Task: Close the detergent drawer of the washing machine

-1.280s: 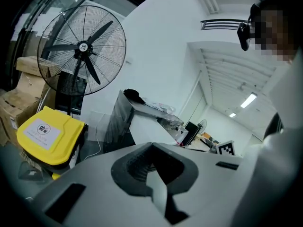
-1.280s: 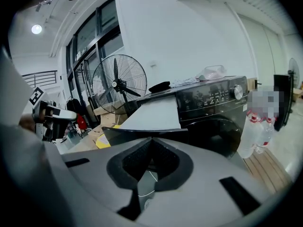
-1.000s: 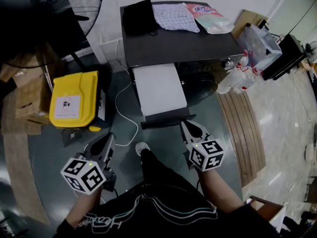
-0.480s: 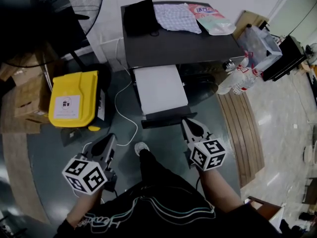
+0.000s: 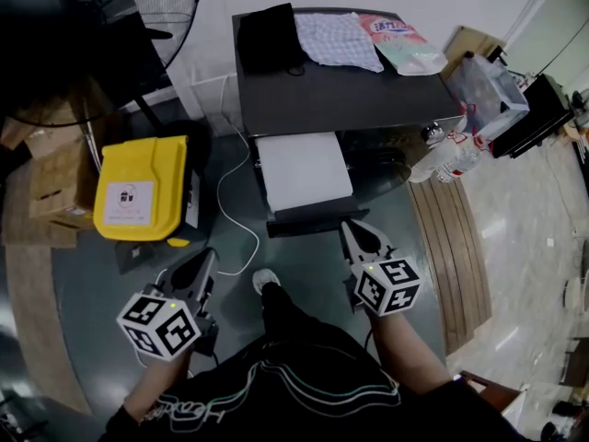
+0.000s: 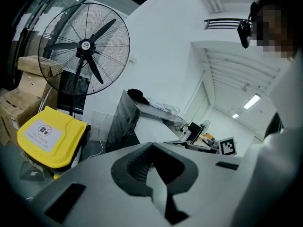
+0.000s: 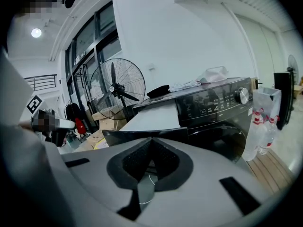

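Note:
The dark washing machine (image 5: 350,90) has its detergent drawer (image 5: 304,168) pulled far out, white on top, with a dark front panel (image 5: 317,219). My right gripper (image 5: 355,233) is shut and empty, its tips close to the panel's right end; I cannot tell whether they touch. In the right gripper view the drawer (image 7: 156,117) lies straight beyond the shut right gripper (image 7: 151,141). My left gripper (image 5: 199,270) hangs shut and empty over the floor, left of the drawer. The left gripper view shows the shut left gripper (image 6: 152,148) and the drawer (image 6: 149,129) ahead.
A yellow bin (image 5: 143,187) and cardboard boxes (image 5: 55,178) stand at left, below a big fan (image 5: 92,26). A white cable (image 5: 235,215) runs over the floor. Plastic bottles (image 5: 446,155) and a wooden platform (image 5: 451,247) are at right. Cloths (image 5: 336,37) lie on the machine.
The head view has shifted slightly, so the machine sits a little lower in frame. Both grippers stay shut in about the same places.

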`<state>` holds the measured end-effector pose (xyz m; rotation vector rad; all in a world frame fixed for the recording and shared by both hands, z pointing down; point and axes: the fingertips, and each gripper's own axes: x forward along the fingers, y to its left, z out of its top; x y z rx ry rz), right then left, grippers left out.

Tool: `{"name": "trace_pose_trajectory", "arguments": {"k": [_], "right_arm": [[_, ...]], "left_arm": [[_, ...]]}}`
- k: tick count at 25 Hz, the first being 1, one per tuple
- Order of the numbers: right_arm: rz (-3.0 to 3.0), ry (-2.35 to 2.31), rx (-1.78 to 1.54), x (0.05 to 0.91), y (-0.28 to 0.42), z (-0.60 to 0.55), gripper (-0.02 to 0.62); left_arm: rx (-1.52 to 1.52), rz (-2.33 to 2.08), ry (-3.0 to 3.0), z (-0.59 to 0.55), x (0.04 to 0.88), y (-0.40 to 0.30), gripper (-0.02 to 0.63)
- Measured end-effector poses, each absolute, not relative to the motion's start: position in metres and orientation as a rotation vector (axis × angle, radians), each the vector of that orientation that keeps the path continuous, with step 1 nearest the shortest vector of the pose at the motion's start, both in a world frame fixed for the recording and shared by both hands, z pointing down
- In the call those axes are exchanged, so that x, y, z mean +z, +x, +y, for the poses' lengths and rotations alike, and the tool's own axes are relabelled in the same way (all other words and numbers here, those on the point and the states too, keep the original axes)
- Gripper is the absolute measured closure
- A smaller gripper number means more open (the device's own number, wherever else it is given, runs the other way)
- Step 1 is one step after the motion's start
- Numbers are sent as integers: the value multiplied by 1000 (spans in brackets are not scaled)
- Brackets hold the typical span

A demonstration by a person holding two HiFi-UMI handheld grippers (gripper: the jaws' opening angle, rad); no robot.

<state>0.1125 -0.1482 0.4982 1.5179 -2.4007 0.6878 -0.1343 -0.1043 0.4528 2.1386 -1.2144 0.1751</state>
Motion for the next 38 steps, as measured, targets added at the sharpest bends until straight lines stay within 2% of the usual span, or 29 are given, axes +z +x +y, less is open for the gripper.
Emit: {"name": "trace_pose_trajectory", "arguments": {"k": [38], "right_arm": [[-2361,1571,681,492,96,-244,569]], "left_arm": [[162,-1232,2083,-167,465,-173,583]]}}
